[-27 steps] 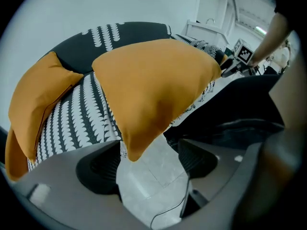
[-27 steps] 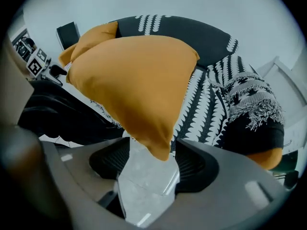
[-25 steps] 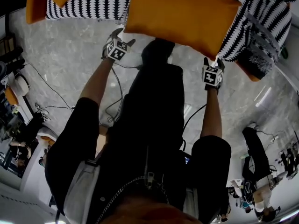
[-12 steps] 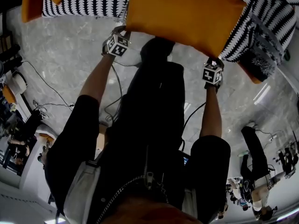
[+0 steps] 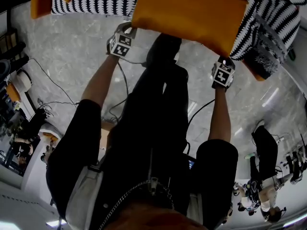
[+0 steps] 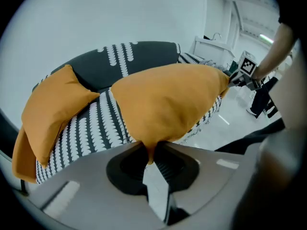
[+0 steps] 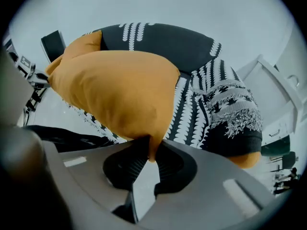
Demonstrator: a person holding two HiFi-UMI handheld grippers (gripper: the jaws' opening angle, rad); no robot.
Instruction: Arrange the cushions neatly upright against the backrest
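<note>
Pinching orange cushion [image 6: 168, 104], left fingers [image 6: 129, 166], right fingers [image 7: 173, 166] just closed, right gripper view adding fringed cushion [image 7: 234, 118]

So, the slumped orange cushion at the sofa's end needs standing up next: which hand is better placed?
Left, likely: the left gripper is nearer the slumped cushion, the right gripper by the fringed cushion. Both just closed on the held cushion.

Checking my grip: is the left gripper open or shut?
Shut on the near orange cushion: left gripper jaws, just closed further, pinch its corner.
</note>
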